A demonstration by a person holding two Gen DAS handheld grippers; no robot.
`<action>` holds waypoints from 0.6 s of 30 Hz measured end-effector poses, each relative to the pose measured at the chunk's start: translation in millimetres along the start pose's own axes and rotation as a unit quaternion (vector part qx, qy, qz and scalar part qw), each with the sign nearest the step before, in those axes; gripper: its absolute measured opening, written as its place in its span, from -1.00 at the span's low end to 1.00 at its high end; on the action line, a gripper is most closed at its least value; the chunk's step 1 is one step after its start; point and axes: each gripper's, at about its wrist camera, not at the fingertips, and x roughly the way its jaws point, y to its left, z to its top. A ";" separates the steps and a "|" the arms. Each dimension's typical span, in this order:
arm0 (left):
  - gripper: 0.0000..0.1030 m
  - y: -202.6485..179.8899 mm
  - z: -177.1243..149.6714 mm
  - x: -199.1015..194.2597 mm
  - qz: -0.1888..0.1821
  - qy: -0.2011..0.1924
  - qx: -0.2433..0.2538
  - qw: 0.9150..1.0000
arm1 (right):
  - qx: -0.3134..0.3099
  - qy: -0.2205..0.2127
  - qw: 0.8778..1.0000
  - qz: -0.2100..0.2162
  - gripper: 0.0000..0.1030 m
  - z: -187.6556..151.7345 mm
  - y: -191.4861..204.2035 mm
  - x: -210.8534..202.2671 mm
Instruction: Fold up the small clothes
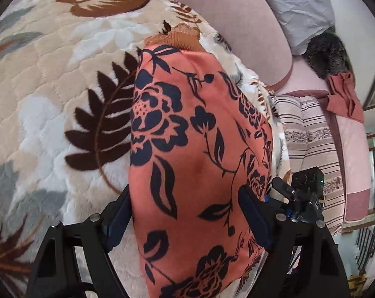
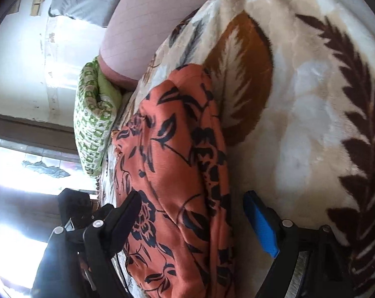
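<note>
An orange garment with a dark floral print (image 1: 197,149) lies on a cream leaf-patterned blanket (image 1: 51,87), its ribbed orange cuff (image 1: 180,37) at the far end. My left gripper (image 1: 187,203) is open, its fingers astride the near part of the garment. In the right wrist view the same garment (image 2: 172,173) lies bunched and folded lengthwise on the blanket (image 2: 299,99). My right gripper (image 2: 192,211) is open, one finger on each side of the cloth. The right gripper's body shows in the left wrist view (image 1: 304,193) beside the garment.
A pink mattress (image 1: 224,12) lies beyond the blanket, with a grey pillow (image 1: 299,5), a dark furry thing (image 1: 326,54), a reddish cloth (image 1: 344,94) and a striped cover (image 1: 309,134). A green patterned cushion (image 2: 93,114) sits at the bed's edge near a wall and window.
</note>
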 end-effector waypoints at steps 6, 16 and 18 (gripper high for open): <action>0.60 5.7 -7.7 -1.7 -0.035 -0.025 0.029 0.999 | -0.033 0.016 0.999 0.020 0.66 -1.0 14.8 19.4; 0.53 -5.5 -14.4 4.0 -0.009 -0.048 0.067 0.997 | -0.048 0.026 0.998 0.024 0.22 -13.7 38.8 48.4; 0.30 -6.4 -14.9 3.6 0.001 -0.055 0.067 0.996 | -0.026 0.023 0.999 0.029 0.02 -11.9 33.1 47.1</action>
